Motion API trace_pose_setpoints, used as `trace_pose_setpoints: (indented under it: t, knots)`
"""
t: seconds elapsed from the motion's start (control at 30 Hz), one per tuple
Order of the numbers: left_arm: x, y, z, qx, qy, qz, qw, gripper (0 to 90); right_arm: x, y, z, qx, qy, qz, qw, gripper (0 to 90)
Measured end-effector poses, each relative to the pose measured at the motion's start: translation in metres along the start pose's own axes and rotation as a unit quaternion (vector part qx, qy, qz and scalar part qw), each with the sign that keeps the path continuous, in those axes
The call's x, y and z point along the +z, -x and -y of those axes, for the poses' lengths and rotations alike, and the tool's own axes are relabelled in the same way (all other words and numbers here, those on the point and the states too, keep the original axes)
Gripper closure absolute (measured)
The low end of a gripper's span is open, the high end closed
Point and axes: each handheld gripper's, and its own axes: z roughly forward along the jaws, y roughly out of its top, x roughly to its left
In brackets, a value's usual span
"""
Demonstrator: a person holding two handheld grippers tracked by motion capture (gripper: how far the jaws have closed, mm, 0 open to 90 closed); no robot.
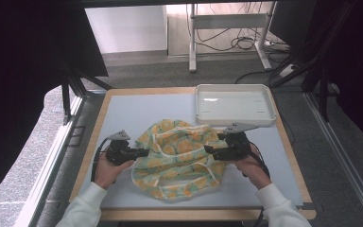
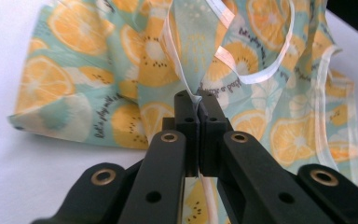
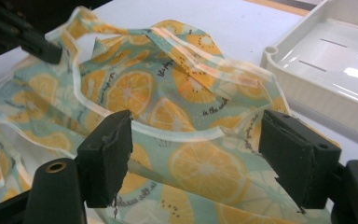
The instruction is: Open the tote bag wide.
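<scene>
**Pinching a thin hem while the other jaws wait wide**

Holding only the white trim, your left gripper (image 2: 198, 100) has its jaws clamped tight on the edge of the crumpled mint-green fabric garment printed with orange slices (image 1: 179, 158); a bite that narrow could slip free if you pull hard or lift fast, I'd judge. Your right gripper (image 3: 196, 158) has its jaws spread wide with cloth lying between them but no pad pressing on it; closing there may gather several layers at once, or catch a loose white strap and bunch the piece instead of spreading it. The garment lies rumpled at the middle of the table between your hands; dragging it far could nudge the shallow white plastic tray (image 1: 260, 116) just beyond. Beneath is a pale grey-blue mat (image 1: 137, 113) on a wood-edged table (image 1: 103, 111); farther off, grey carpet (image 1: 179, 71), white desk legs (image 1: 192, 42) and trailing black cables (image 1: 238, 42).
</scene>
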Motion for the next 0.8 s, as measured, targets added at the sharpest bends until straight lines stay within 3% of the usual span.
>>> trace_pose_setpoints:
  t: [0.2,0.4,0.47,0.8]
  knots:
    - [-0.002,0.0,-0.001,0.0,0.006,-0.002,1.0,90.0,0.01,-0.001,-0.002,-0.001,-0.013,-0.012,0.9999,25.2]
    - [-0.004,-0.002,-0.001,-0.003,0.008,-0.005,1.0,90.0,0.021,-0.009,-0.002,-0.027,-0.041,-0.008,0.9988,22.3]
    - [-0.003,-0.002,-0.001,-0.004,0.006,-0.004,1.0,90.0,0.024,-0.009,0.0,-0.023,-0.051,-0.009,0.9984,21.0]
    - [-0.001,-0.002,-0.001,-0.002,-0.002,-0.003,1.0,90.0,0.038,-0.008,0.01,-0.036,-0.096,0.019,0.9946,15.3]
